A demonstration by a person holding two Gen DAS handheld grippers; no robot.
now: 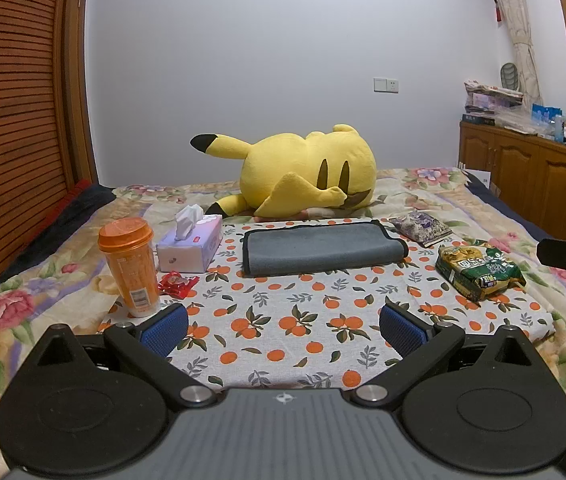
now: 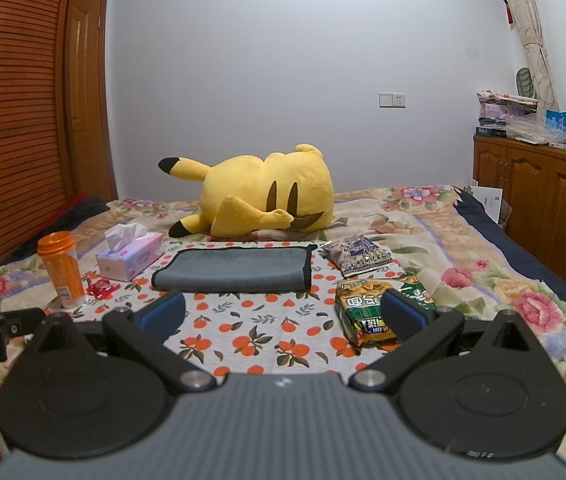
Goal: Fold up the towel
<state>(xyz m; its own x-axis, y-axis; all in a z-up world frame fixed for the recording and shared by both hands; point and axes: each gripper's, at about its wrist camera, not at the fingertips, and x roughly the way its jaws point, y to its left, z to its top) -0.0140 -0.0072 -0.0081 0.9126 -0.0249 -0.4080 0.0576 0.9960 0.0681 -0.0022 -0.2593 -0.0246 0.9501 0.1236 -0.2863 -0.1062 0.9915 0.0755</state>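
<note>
Bedroom, orange-print cloth (image 1: 283,320) over floral bedspread – grey microfibre towel with black trim (image 1: 323,248) lying mid-cloth, already doubled. Soft, light, limp; best pinched at near corners. Left gripper (image 1: 283,326), right gripper (image 2: 283,316) both wide, empty, well short.

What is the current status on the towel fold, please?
Left tool and right tool open, empty. Gray towel already folded, untouched. Green snack pack near right tool.
</note>
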